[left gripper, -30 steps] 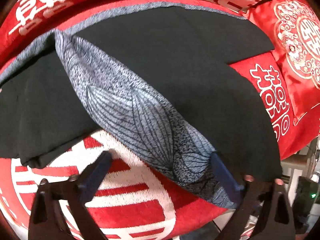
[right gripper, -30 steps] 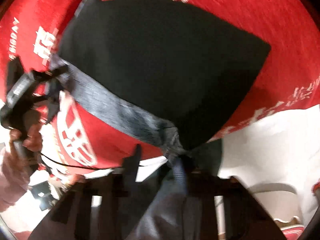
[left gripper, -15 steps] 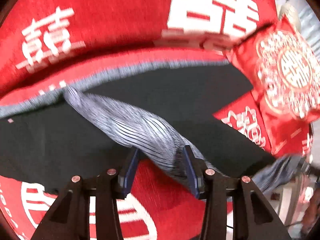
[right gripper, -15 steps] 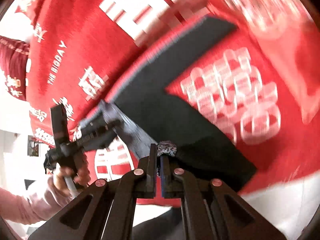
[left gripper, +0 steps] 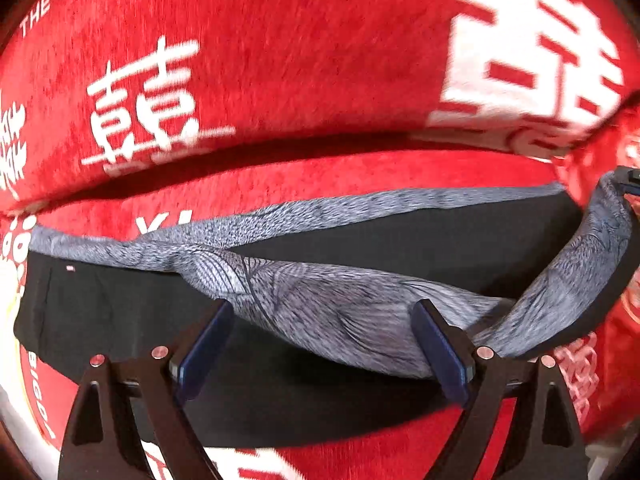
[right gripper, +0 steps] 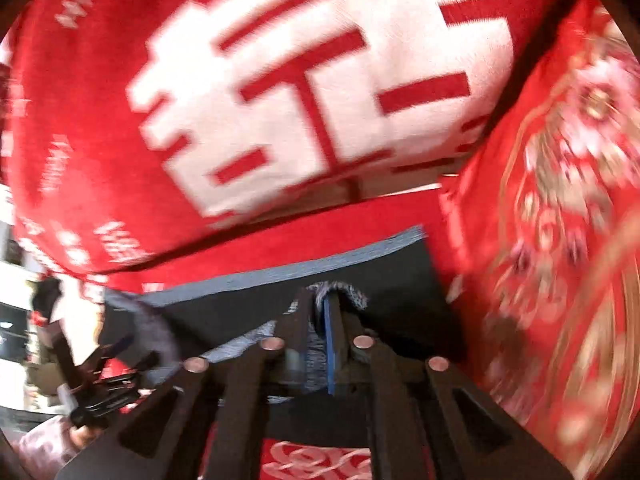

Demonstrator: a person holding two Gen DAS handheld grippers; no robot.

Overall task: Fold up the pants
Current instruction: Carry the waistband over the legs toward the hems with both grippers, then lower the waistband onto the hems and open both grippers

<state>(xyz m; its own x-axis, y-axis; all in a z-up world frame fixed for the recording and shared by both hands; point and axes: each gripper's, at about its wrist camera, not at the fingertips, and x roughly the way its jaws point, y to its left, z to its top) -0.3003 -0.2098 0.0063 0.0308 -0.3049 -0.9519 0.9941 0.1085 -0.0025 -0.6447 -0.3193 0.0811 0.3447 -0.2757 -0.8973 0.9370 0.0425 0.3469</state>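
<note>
With the right gripper (right gripper: 320, 320) clamped on the grey-patterned band (left gripper: 328, 308) and the left gripper (left gripper: 320, 344) released, the black pants (left gripper: 120, 312) are mid-fold; next, lay the band flat.

Pants (left gripper: 320, 312) spread along sofa seat (left gripper: 360, 168), backrest (left gripper: 280, 60) behind, cushion (right gripper: 560, 200) at seat's right end.
</note>
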